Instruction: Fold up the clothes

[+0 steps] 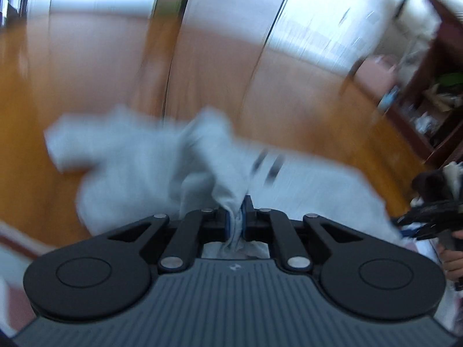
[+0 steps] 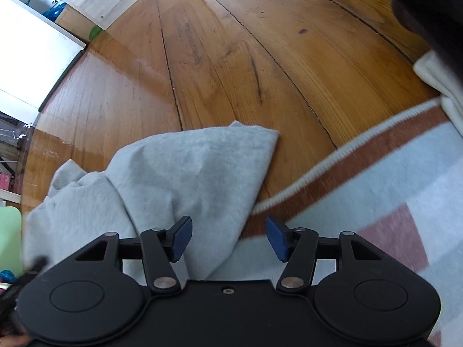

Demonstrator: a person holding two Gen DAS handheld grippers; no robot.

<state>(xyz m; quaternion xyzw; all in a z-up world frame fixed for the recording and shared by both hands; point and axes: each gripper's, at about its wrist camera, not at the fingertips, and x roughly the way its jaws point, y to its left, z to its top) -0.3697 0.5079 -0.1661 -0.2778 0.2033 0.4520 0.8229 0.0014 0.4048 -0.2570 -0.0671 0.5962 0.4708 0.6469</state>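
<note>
Underneath, wooden floor (image 2: 231,57) (glossy) meets a striped rug (image 2: 376,173).

Bare wooden floor (image 2: 231,57) lies open beyond the grey garment (image 2: 185,179); rug (image 2: 376,173) and dark clothing pile (image 2: 434,8) flank its right.

A lived-in home room: worn wooden floorboards (image 2: 231,43) underfoot, a striped rug (image 2: 376,173) near on the right, a dark wooden shelf unit (image 1: 434,86) crowded with household odds and ends far right, white cabinets (image 2: 26,49) left.
</note>
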